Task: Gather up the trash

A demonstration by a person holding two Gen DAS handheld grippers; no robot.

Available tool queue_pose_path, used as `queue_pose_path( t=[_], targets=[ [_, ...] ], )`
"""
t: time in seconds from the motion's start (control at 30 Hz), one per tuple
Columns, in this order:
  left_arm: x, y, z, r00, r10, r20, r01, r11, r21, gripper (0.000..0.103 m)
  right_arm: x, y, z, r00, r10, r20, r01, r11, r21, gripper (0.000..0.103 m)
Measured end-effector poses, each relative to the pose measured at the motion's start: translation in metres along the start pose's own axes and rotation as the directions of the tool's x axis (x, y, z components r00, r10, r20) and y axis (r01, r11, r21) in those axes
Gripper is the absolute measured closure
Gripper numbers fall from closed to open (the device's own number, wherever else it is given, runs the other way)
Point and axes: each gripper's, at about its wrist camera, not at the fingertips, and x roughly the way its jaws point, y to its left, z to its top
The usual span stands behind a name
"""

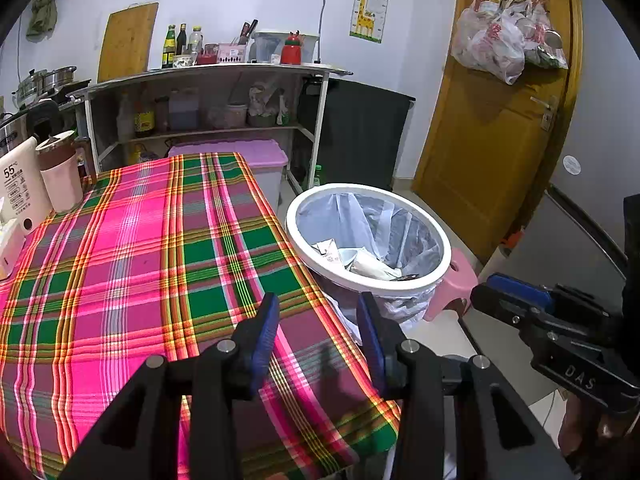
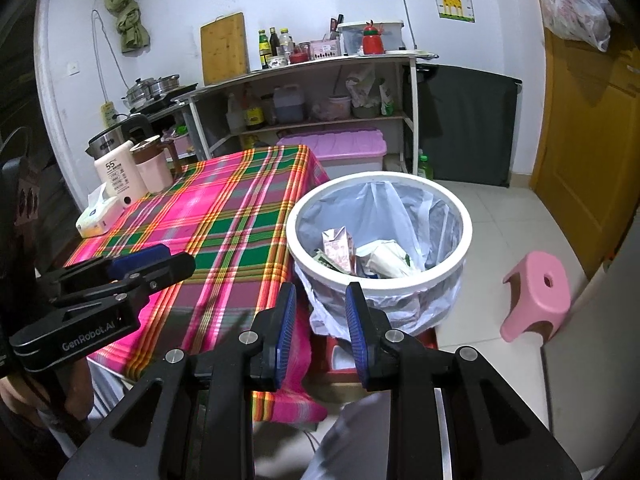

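A round white trash bin (image 2: pixel 400 282) with a clear plastic liner stands on the floor against the table's right side. A milk carton (image 2: pixel 338 246) and crumpled wrappers (image 2: pixel 386 260) lie inside it. My right gripper (image 2: pixel 321 294) hovers just short of the bin's near rim, open with nothing between its blue pads. My left gripper (image 1: pixel 319 308) hangs over the near right edge of the plaid tablecloth (image 1: pixel 160 260), also open and holding nothing. In the left wrist view the bin (image 1: pixel 404 284) is ahead on the right, and the right gripper (image 1: pixel 484 288) shows at the right edge.
A pink stool (image 2: pixel 538 296) stands on the tiled floor right of the bin. A thermos (image 2: pixel 120 176), a pink cup (image 2: pixel 154 170) and a tissue box (image 2: pixel 96 216) sit on the table's far left. A pink-lidded box (image 2: pixel 332 148) and a shelf rack (image 2: pixel 304 64) stand behind.
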Motion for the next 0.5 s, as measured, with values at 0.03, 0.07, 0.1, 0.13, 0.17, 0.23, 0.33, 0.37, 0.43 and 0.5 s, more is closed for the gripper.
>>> queue_pose_path(
  t=[0.03, 0.07, 0.1, 0.13, 0.17, 0.23, 0.33, 0.37, 0.43, 0.5],
  targets=[
    [-0.0009, -0.0005, -0.0011, 1.0, 0.0, 0.0, 0.0, 1.0, 0.001, 0.061, -0.0001, 0.0, -0.0001, 1.0, 0.0, 0.0, 0.0, 1.0, 0.0, 0.076],
    [-0.0011, -0.0006, -0.0015, 1.0, 0.001, 0.0, -0.001, 1.0, 0.0, 0.061, 0.0, 0.0006, 0.0002, 1.0, 0.0, 0.0, 0.0, 1.0, -0.001, 0.076],
    [-0.0013, -0.0009, -0.0018, 1.0, 0.0, 0.0, 0.0, 1.0, 0.0, 0.061, 0.0, 0.0006, 0.0001, 1.0, -0.001, 0.0, 0.001, 1.0, -0.001, 0.076],
    [-0.0009, -0.0007, -0.0015, 1.0, 0.0, 0.0, 0.0, 1.0, 0.0, 0.061, 0.0, 0.0006, 0.0001, 1.0, -0.001, 0.0, 0.001, 1.0, 0.0, 0.076],
    [-0.0009, -0.0009, -0.0016, 1.0, 0.0, 0.0, 0.0, 1.0, 0.0, 0.061, -0.0002, 0.0007, -0.0001, 1.0, 0.0, 0.001, 0.0, 1.0, 0.0, 0.076],
    [-0.0013, -0.0012, -0.0021, 1.0, 0.001, 0.001, -0.001, 1.0, 0.001, 0.061, 0.0001, 0.0009, -0.0002, 1.0, -0.001, 0.0, 0.001, 1.0, 0.0, 0.076],
    [-0.001, -0.0009, -0.0022, 1.0, 0.001, 0.001, -0.001, 1.0, 0.0, 0.061, -0.0007, 0.0011, -0.0005, 1.0, 0.0, 0.0, 0.0, 1.0, 0.0, 0.076],
    [-0.0008, -0.0009, -0.0022, 1.0, 0.001, 0.0, -0.001, 1.0, -0.001, 0.061, -0.0007, 0.0012, -0.0006, 1.0, 0.0, 0.0, 0.0, 1.0, -0.001, 0.076],
    [-0.0018, -0.0008, -0.0033, 1.0, 0.001, -0.001, -0.001, 1.0, -0.002, 0.061, 0.0, 0.0008, -0.0002, 1.0, -0.001, 0.0, 0.001, 1.0, -0.001, 0.076],
    [-0.0032, -0.0014, -0.0048, 1.0, 0.001, -0.003, -0.001, 1.0, -0.002, 0.061, -0.0003, 0.0011, -0.0007, 1.0, -0.001, -0.001, 0.001, 1.0, -0.001, 0.076]
  ],
)
